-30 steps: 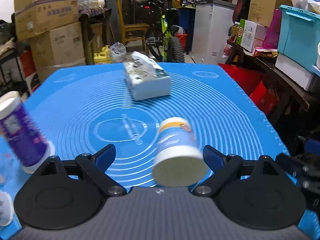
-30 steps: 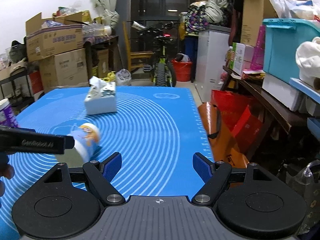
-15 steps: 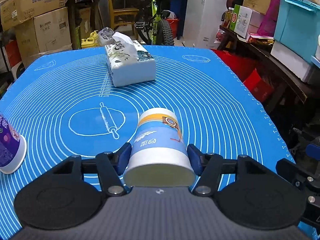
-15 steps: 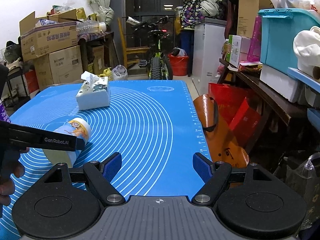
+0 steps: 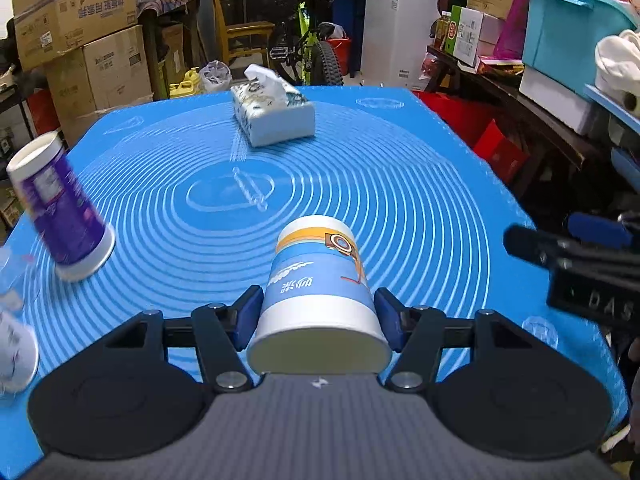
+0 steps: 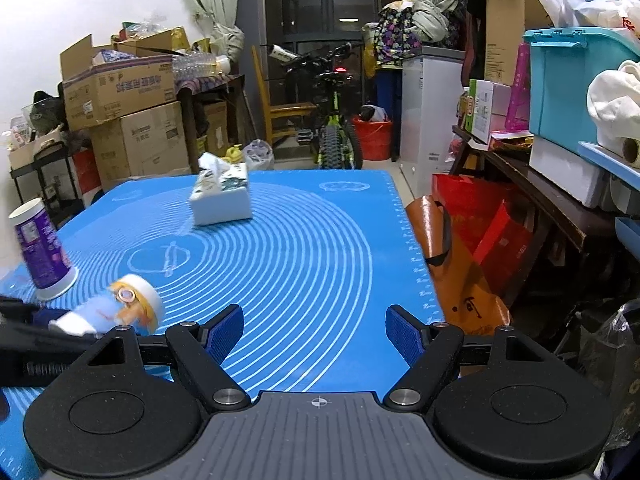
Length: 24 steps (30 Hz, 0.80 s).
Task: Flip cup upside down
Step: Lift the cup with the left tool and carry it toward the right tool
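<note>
The left gripper (image 5: 318, 320) has its jaws closed on the cup (image 5: 320, 284), one blue pad pressed to each side of the cup's wider end. The cup lies along the jaws' own forward line: its long axis runs straight ahead from between the pads, the wide rim toward the camera, the narrower closed base pointing away across the mat (image 5: 400, 184). In the left wrist view the print on its wall reads inverted. In the right wrist view the cup (image 6: 128, 304) shows at the lower left, blurred, base toward the middle of the bench, held by the dark left gripper (image 6: 40, 344); whether it touches the mat cannot be told.

The right gripper (image 6: 315, 332) has its jaws wide apart with only bare mat (image 6: 320, 248) between the pads. The cup is well off to the left of those jaws.

Ahead of the left jaws and a little left, near the far edge, sits a tissue box (image 5: 274, 116) with a tissue sticking up. Far left of the left jaws a purple cup (image 5: 60, 216) stands mouth-down on the mat, looking tilted and blurred. In the right wrist view the same purple cup (image 6: 42, 248) is left of and beyond the held cup, and the tissue box (image 6: 221, 198) is ahead and left of the open jaws.
</note>
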Available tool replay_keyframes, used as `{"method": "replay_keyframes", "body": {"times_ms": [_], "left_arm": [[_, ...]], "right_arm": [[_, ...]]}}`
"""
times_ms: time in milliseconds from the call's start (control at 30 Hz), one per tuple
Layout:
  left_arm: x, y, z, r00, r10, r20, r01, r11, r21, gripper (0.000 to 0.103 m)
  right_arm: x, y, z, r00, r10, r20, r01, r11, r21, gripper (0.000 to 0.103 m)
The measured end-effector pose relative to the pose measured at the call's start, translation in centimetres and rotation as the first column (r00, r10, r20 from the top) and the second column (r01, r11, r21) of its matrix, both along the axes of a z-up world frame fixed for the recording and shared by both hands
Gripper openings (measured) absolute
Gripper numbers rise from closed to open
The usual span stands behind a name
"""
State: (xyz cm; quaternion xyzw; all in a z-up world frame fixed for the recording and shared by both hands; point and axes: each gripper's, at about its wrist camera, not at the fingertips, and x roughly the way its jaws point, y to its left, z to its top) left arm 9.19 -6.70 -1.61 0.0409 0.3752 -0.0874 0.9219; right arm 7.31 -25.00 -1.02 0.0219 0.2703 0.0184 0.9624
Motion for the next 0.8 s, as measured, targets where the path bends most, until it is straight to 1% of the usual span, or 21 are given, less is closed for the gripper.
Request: {"method": "replay_keyframes", "body": {"times_ms": [67, 133, 167, 267, 500, 567, 600, 667, 700, 733, 800], "left_arm": [[-0.2, 0.2, -0.6, 1.000, 0.017, -0.021, -0.017, 1.000, -0.004, 0.062], [-0.4, 0.5, -1.0, 0.998, 0.029, -0.051, -0.030, 0.999, -0.026, 0.062], [-0.6, 0.7, -1.0, 0.998, 0.029, -0.053, -0.031, 0.999, -0.031, 0.062], [-1.0, 0.4, -1.1, 0.999, 0.026, -0.042, -0.026, 1.000, -0.012, 0.062], [-1.1, 0.1, -1.9, 0.999, 0.014, -0.044, -0.013, 1.000, 0.014, 0.064], [-1.2, 0.2, -2.0, 0.999, 0.012, -0.044, -0.012, 1.000, 0.017, 0.068], [-1.2, 0.2, -1.9, 0.999, 0.013, -0.041, -0.012, 1.000, 0.020, 0.072], [-1.3, 0.1, -1.8, 0.999, 0.013, -0.031, -0.012, 1.000, 0.025, 0.075], [-1.3, 0.1, -1.8, 1.000, 0.011, -0.027, -0.010, 1.000, 0.027, 0.080], [-1.3, 0.1, -1.8, 1.000, 0.009, -0.023, -0.009, 1.000, 0.026, 0.082], [-1.5, 0.0, -1.7, 1.000, 0.006, -0.017, -0.006, 1.000, 0.024, 0.083]], "right_arm": [[-0.6, 0.4, -0.1, 1.000, 0.010, -0.009, -0.010, 1.000, -0.001, 0.081], [-1.1, 0.8, -0.3, 1.000, 0.017, -0.018, -0.017, 1.000, -0.002, 0.081], [-1.3, 0.9, -0.3, 1.000, 0.020, -0.023, -0.020, 1.000, -0.003, 0.081], [-1.8, 1.0, -0.5, 0.999, 0.021, -0.036, -0.021, 1.000, -0.005, 0.081], [-2.2, 1.3, -0.5, 0.999, 0.019, -0.047, -0.019, 1.000, -0.006, 0.081], [-2.2, 1.3, -0.4, 0.999, 0.019, -0.046, -0.019, 1.000, -0.008, 0.081], [-2.3, 1.3, -0.4, 0.999, 0.019, -0.046, -0.019, 1.000, -0.007, 0.081], [-2.3, 1.3, -0.3, 0.999, 0.019, -0.045, -0.019, 1.000, -0.006, 0.081], [-2.3, 1.3, -0.3, 0.999, 0.019, -0.044, -0.019, 1.000, -0.007, 0.081], [-2.3, 1.3, -0.3, 0.999, 0.019, -0.044, -0.019, 1.000, -0.007, 0.081], [-2.3, 1.3, -0.3, 0.999, 0.020, -0.044, -0.020, 1.000, -0.008, 0.081]]}}
